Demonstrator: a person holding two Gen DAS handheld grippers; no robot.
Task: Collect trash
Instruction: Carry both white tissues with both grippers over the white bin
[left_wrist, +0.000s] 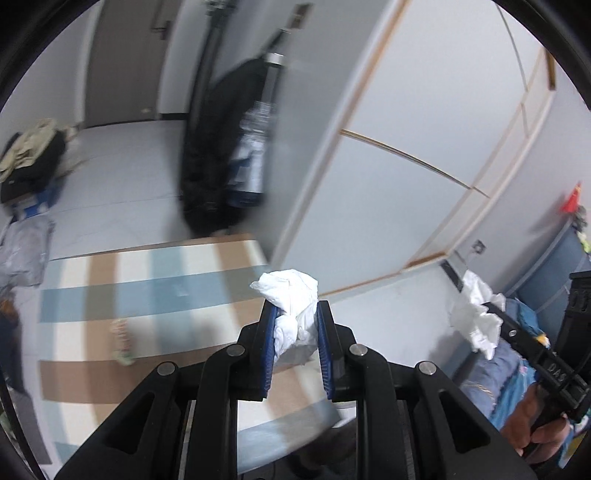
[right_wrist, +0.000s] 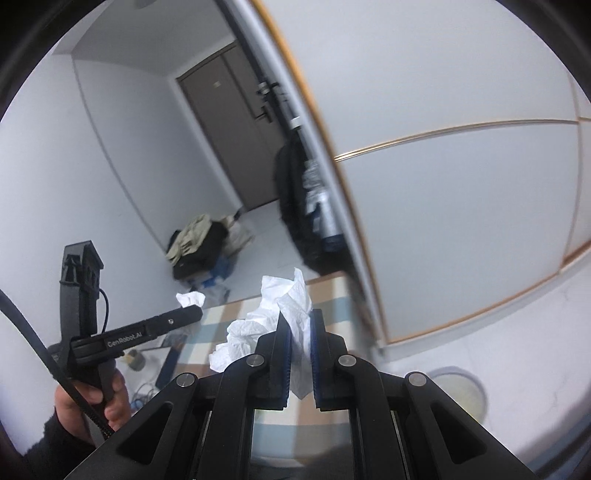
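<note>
The left tongs (left_wrist: 295, 332) are pinched narrow on a wad of white tissue (left_wrist: 291, 295), the blue pads biting its lower half so the crumpled top bulges out beyond the tips; gripped that deep, a soft, light wad is unlikely to slip free in carrying. The right tongs (right_wrist: 300, 347) are closed almost fully on a second, looser tissue (right_wrist: 291, 306), a thin sheet sandwiched between the pads while the rest spills up past the tips and out to their left side (right_wrist: 240, 339). Thin paper needs that tight a squeeze, which probably explains the near-shut jaws. Each view shows the other tool off to its side with its tissue held clear of everything, so neither piece of trash touches anything but its own tongs. Below and ahead of both tongs lies a striped rug (left_wrist: 147, 295) on the floor, with a white wardrobe door (left_wrist: 388, 184) to their right. No bin shows in either view, so by my reading both pickups are done and the carry to a bin remains.
</note>
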